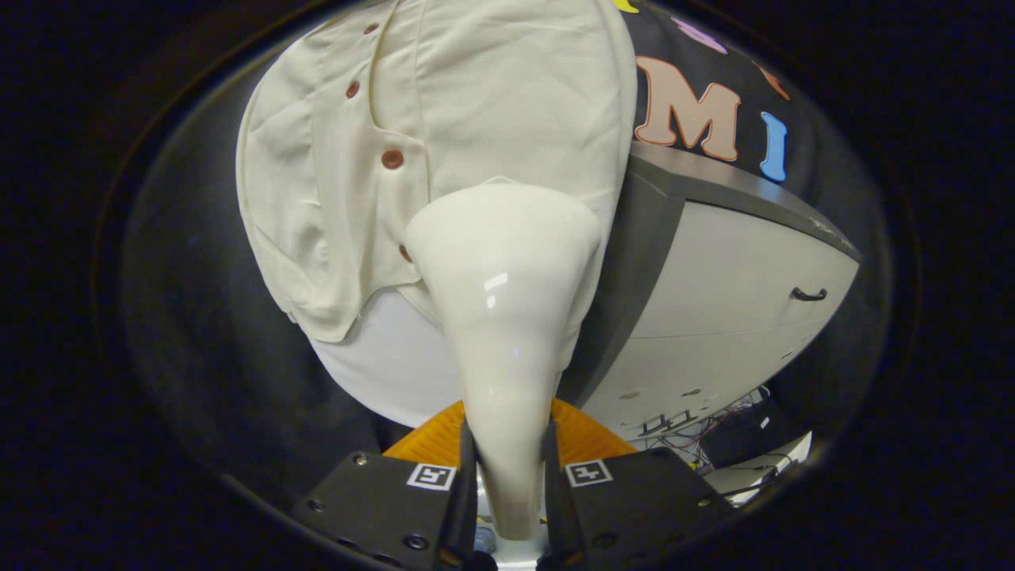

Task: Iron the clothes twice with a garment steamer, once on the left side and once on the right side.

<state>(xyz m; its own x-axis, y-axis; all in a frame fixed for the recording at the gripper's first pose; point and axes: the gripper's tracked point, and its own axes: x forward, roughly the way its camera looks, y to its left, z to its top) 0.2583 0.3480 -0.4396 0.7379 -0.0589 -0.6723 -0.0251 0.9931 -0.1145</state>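
Gripper view: the tongs (507,468) are closed tight on the thin neck of the garment steamer (503,317).
Steamer head: its wide end sits low against the cream shirt (492,103), just beside the row of brown buttons (392,159).
Nearby: a white cabinet (737,309) stands next to the shirt.
Task so far: I think one pass is under way; I cannot tell which side is finished.

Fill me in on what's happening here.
A person's handheld tongs are shut on the handle of a cream garment steamer. Its flared head points at a cream shirt with brown buttons, low on the front beside the button placket. A white cabinet stands beside the shirt.
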